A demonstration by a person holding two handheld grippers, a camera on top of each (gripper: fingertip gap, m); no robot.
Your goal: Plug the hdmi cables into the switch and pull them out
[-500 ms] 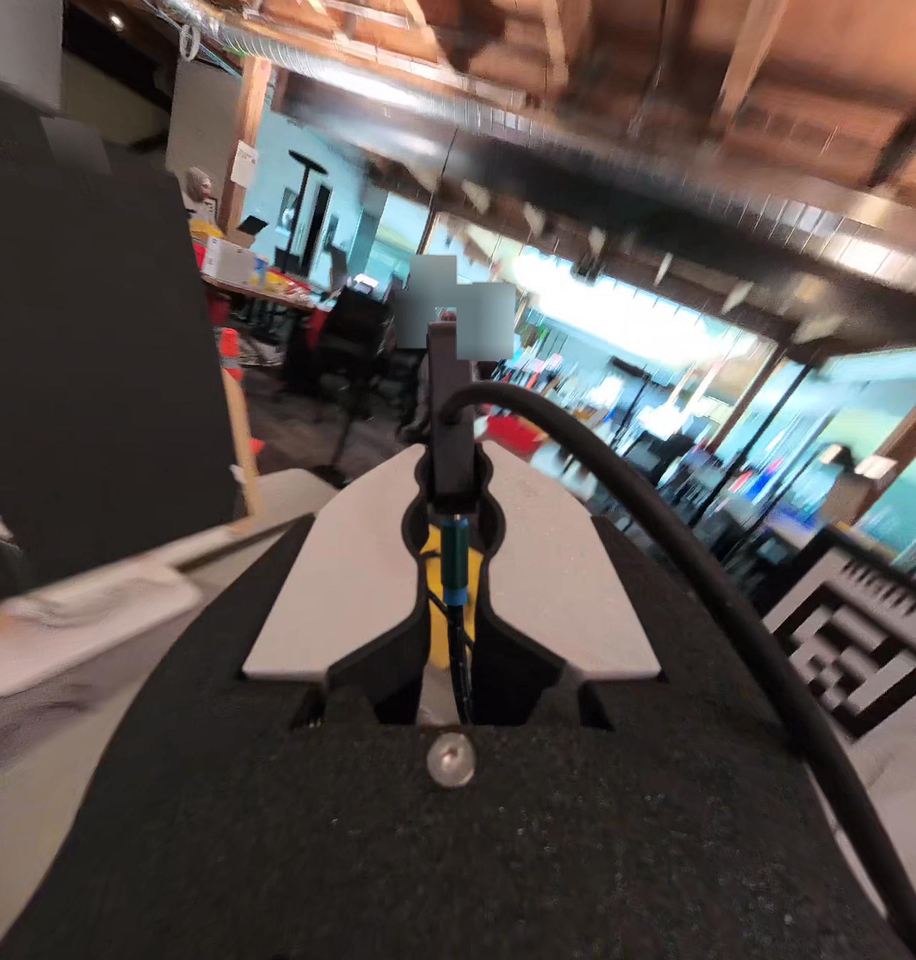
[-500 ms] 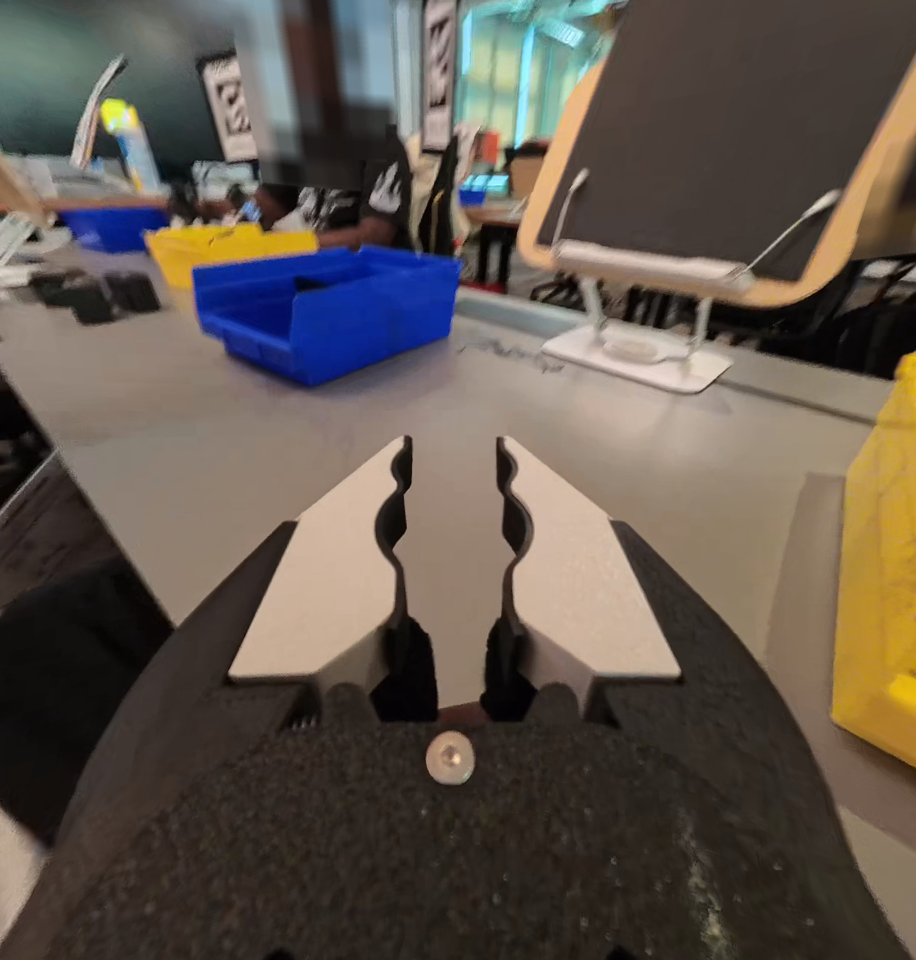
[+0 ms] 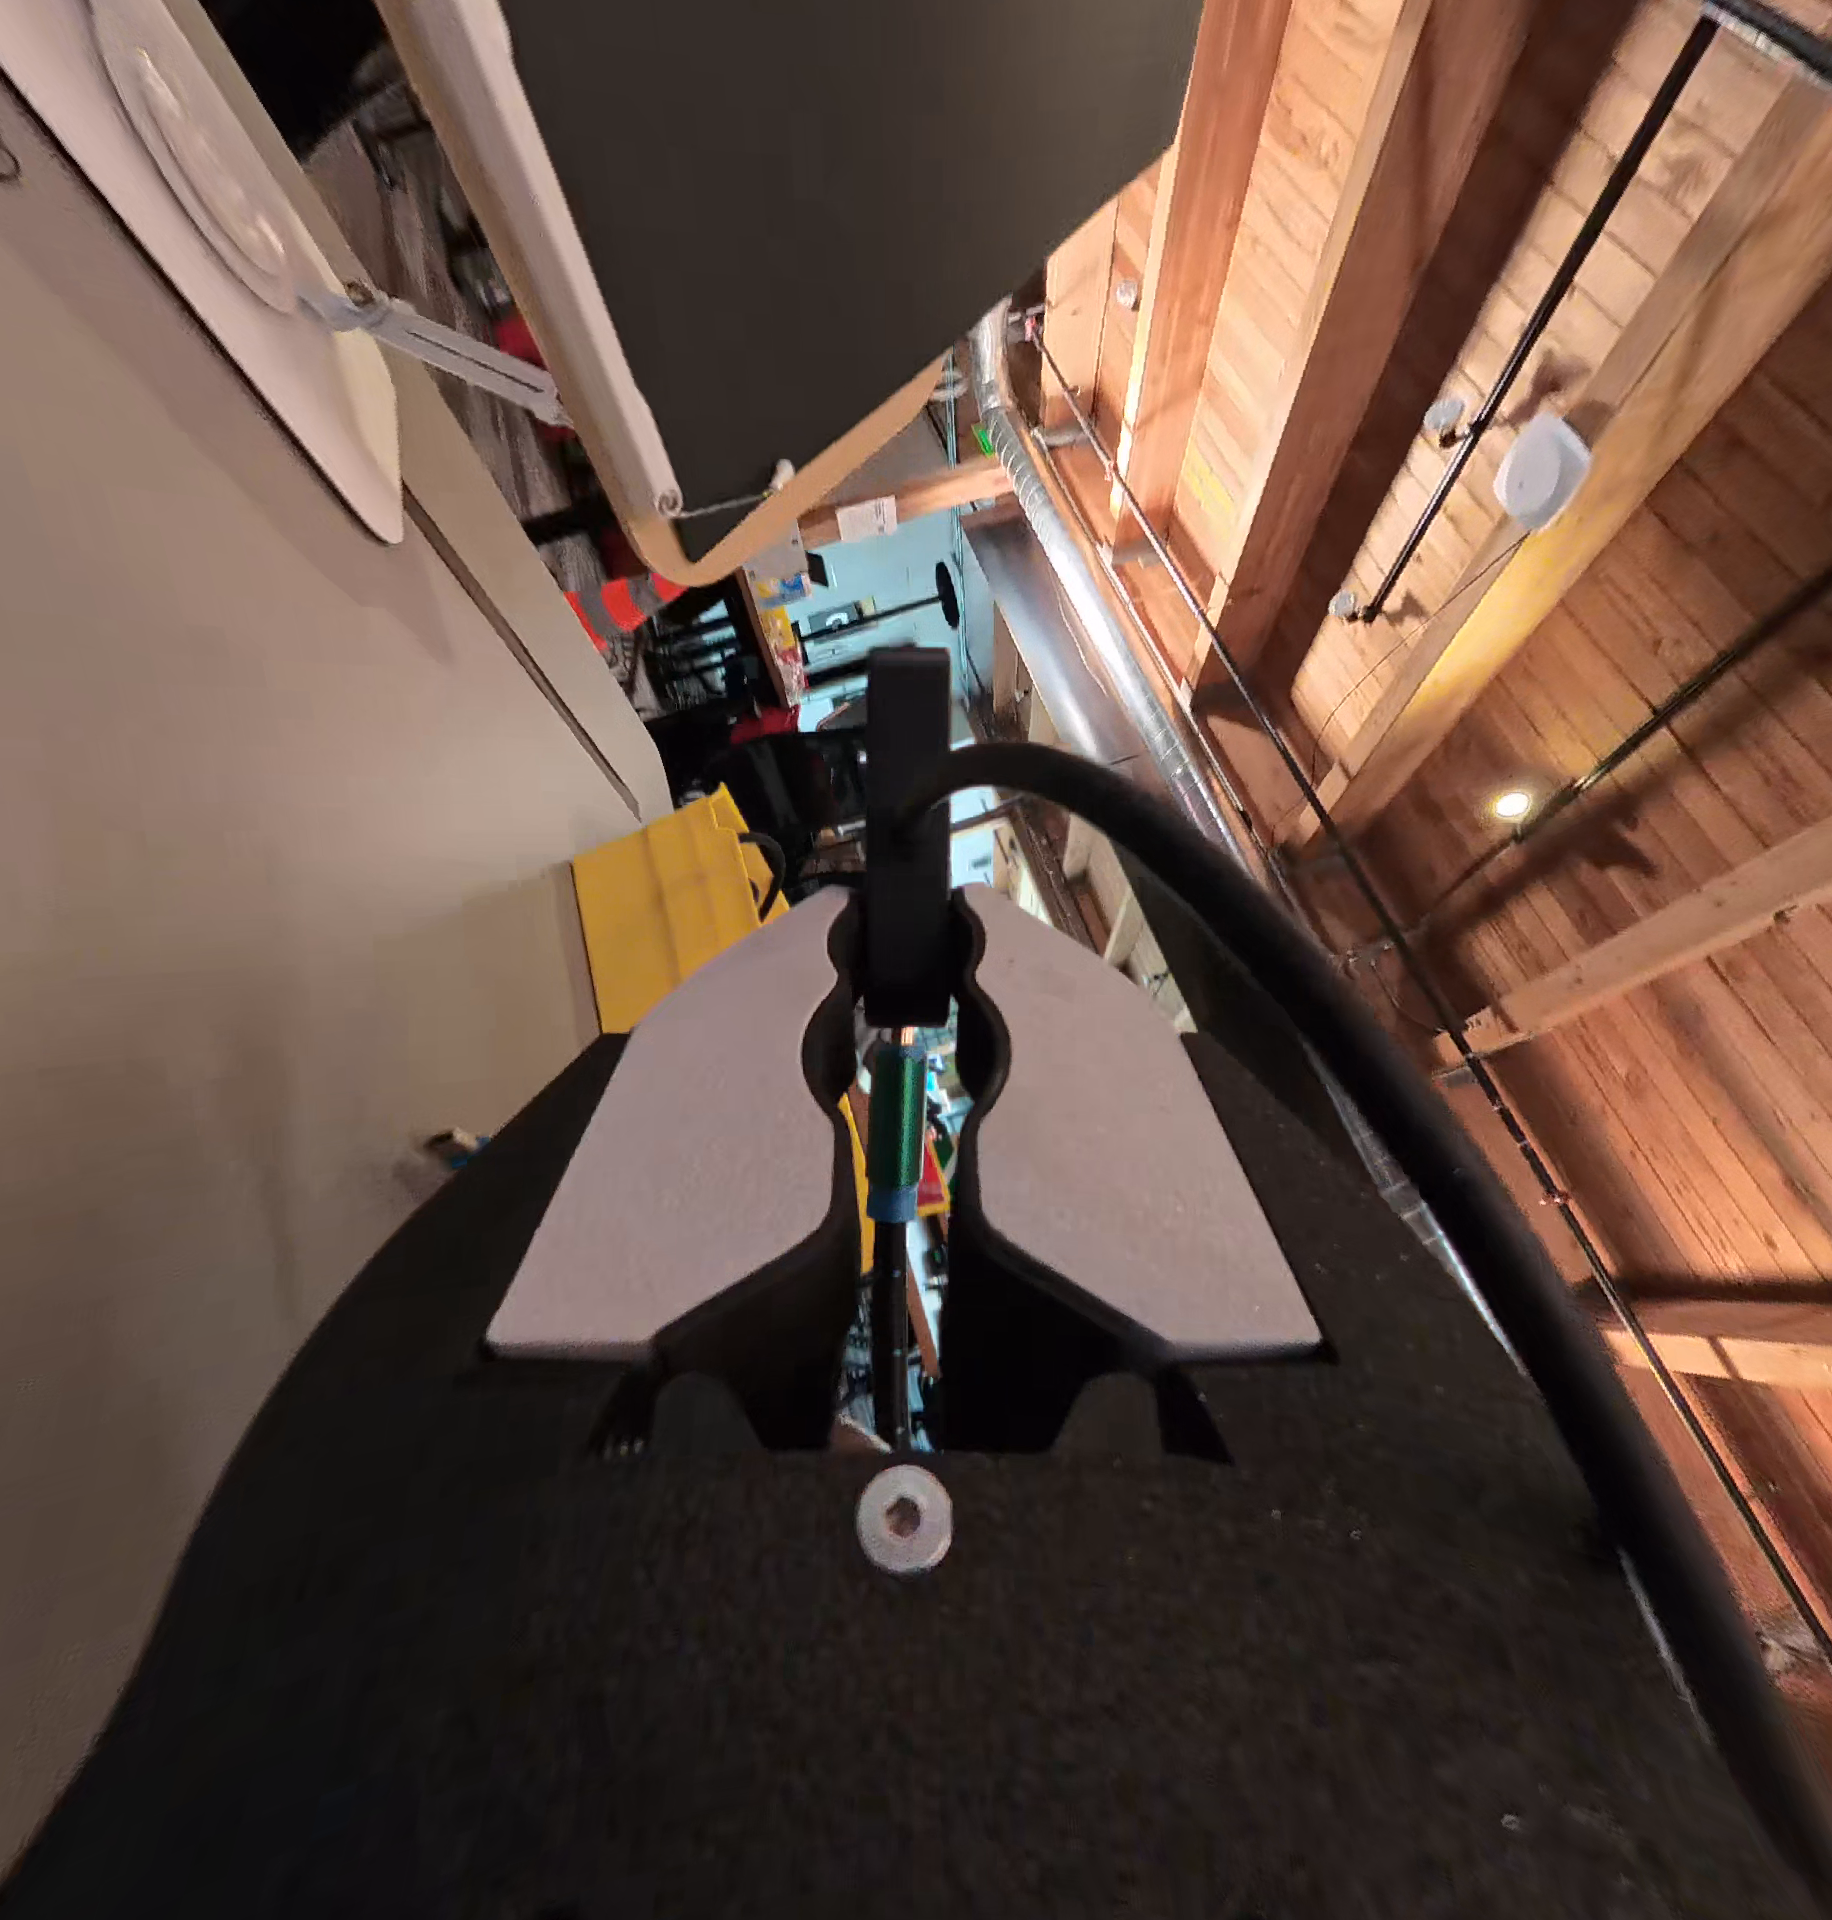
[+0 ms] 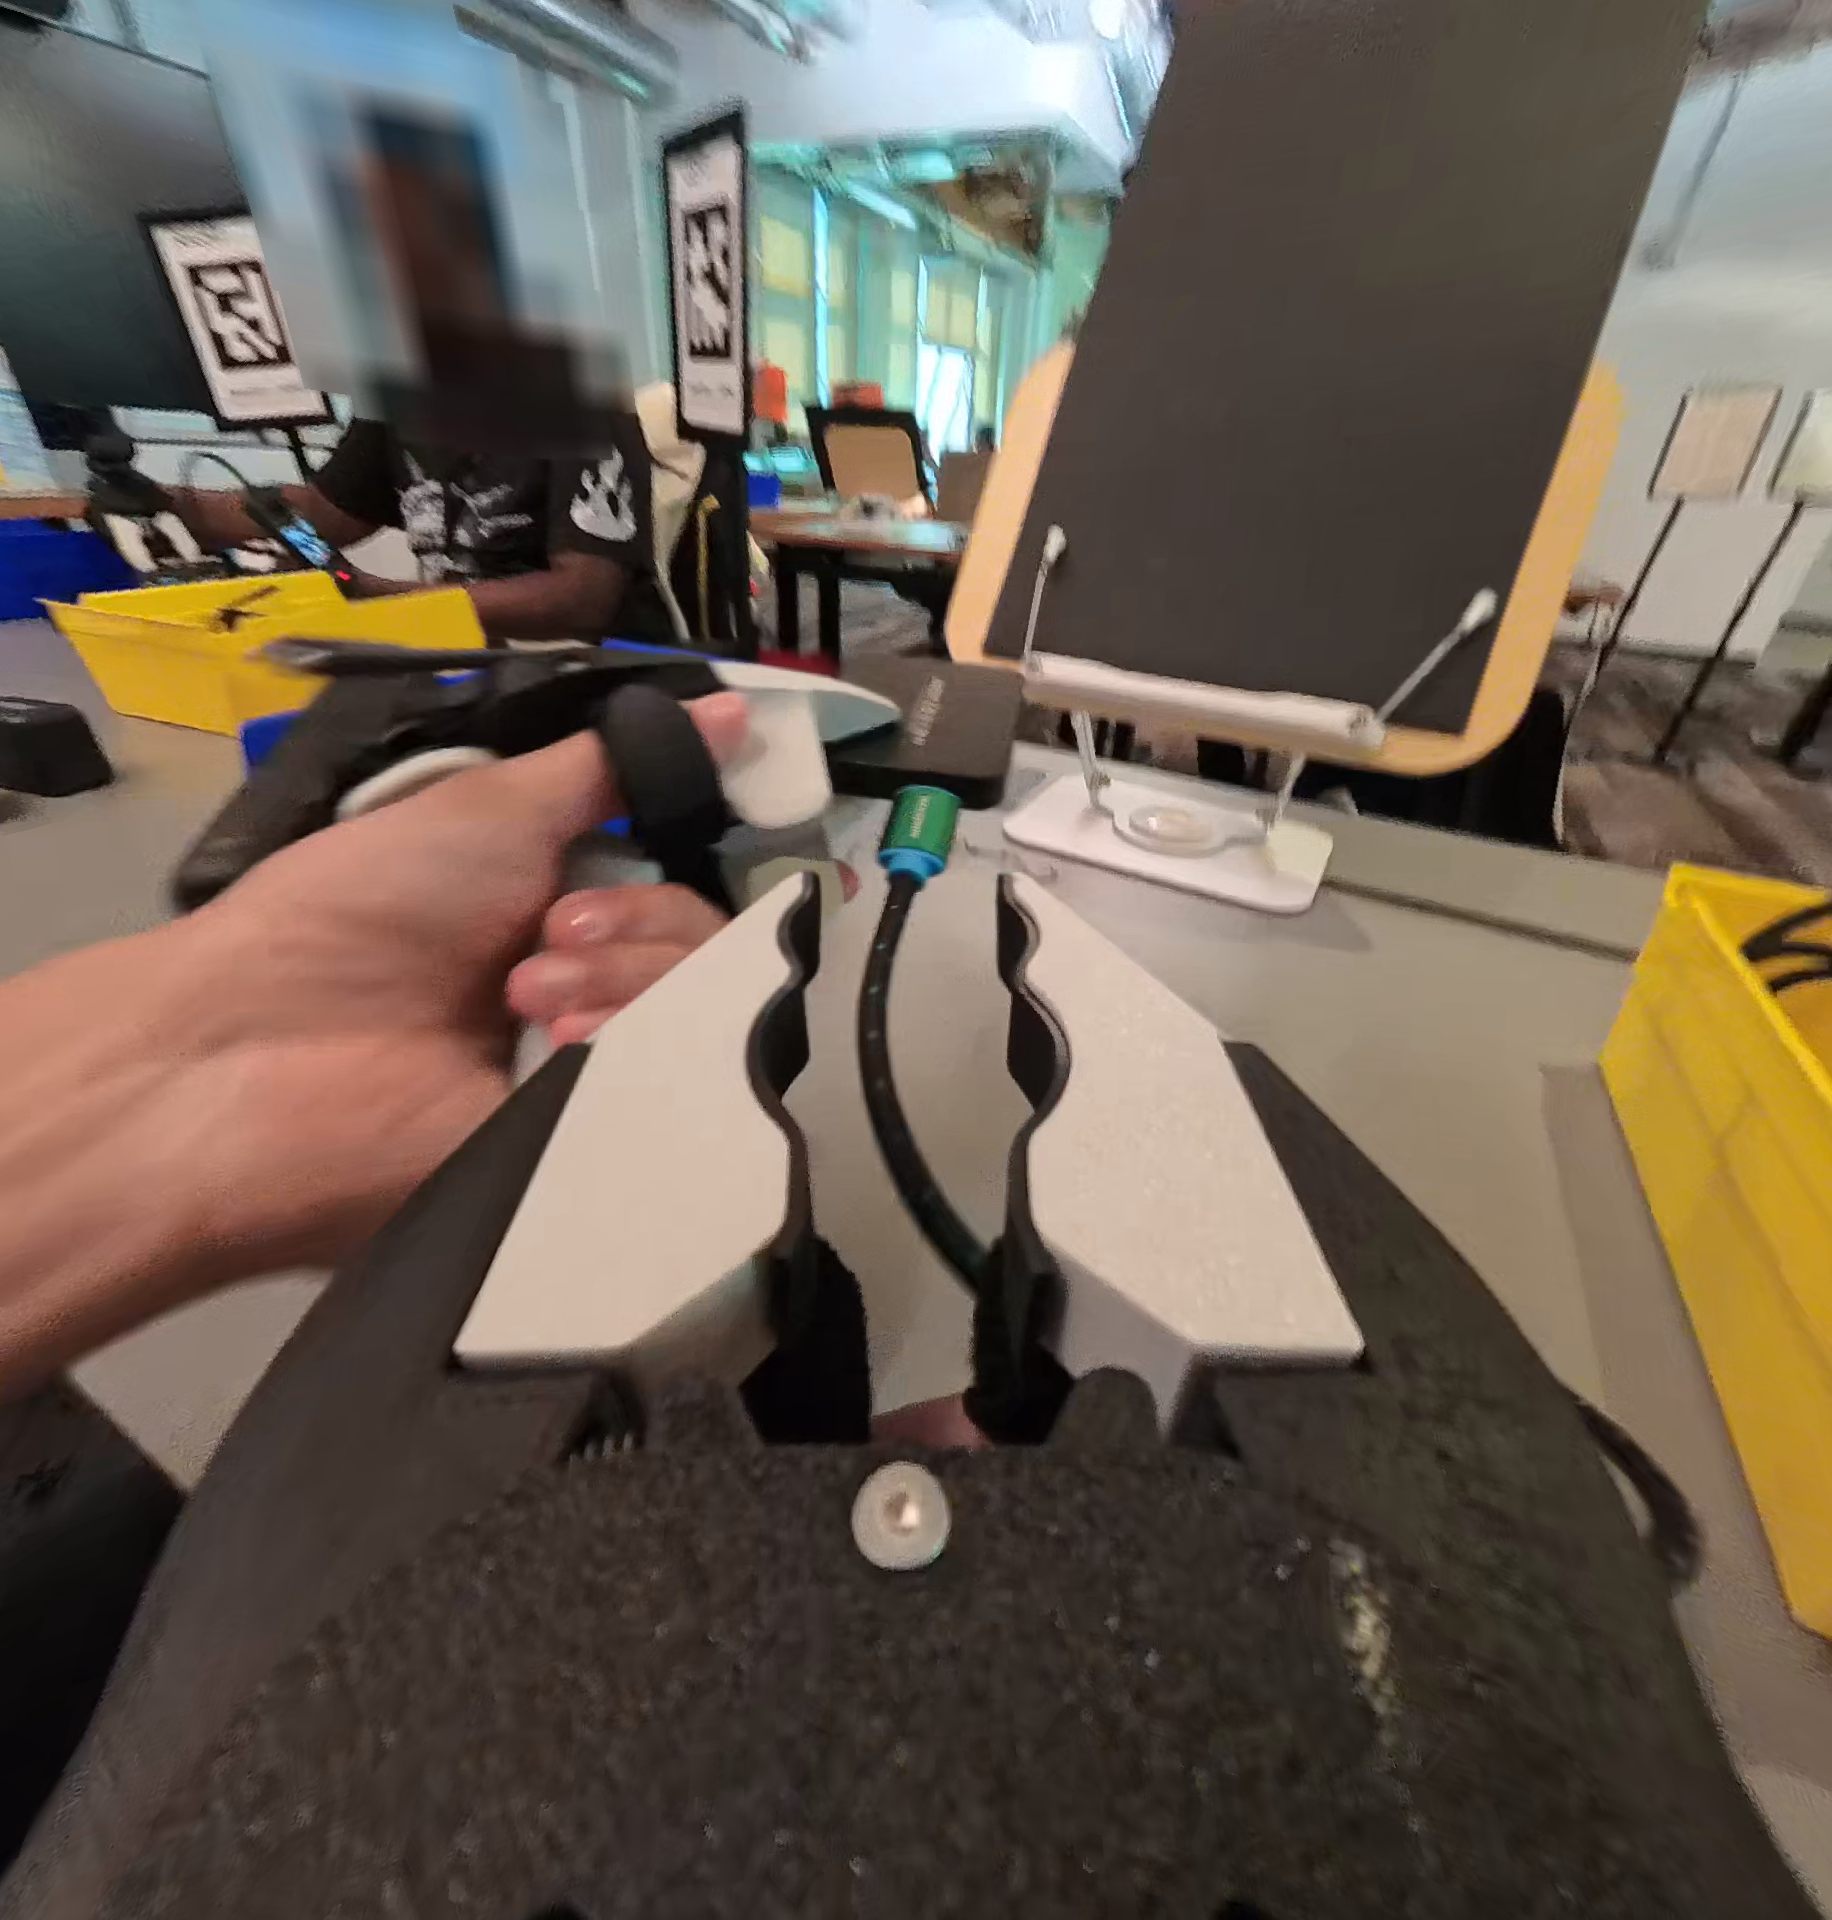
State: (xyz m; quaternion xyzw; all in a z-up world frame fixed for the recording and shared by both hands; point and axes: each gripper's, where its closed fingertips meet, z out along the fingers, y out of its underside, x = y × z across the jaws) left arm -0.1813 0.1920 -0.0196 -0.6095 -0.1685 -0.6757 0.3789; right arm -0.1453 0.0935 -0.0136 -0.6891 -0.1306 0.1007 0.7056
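Note:
My left gripper is rolled on its side and shut on the black HDMI switch, seen edge-on. A green HDMI plug sits in the switch's near edge, between my fingers. A thick black cable curves off the switch to the right. In the right wrist view a hand holds the left gripper with the switch above the table. My right gripper is open, just behind the green plug. Its braided cable runs between my fingers.
A black board leans on a white stand behind the switch. A yellow bin stands close on the right, another yellow bin far left. A person sits behind the grey table. Tip to tip, the grippers are about 11 cm apart.
My left gripper has rolled sideways with the switch. My right gripper has opened wider and moved up to the left gripper, so the plug's cable lies between its fingers.

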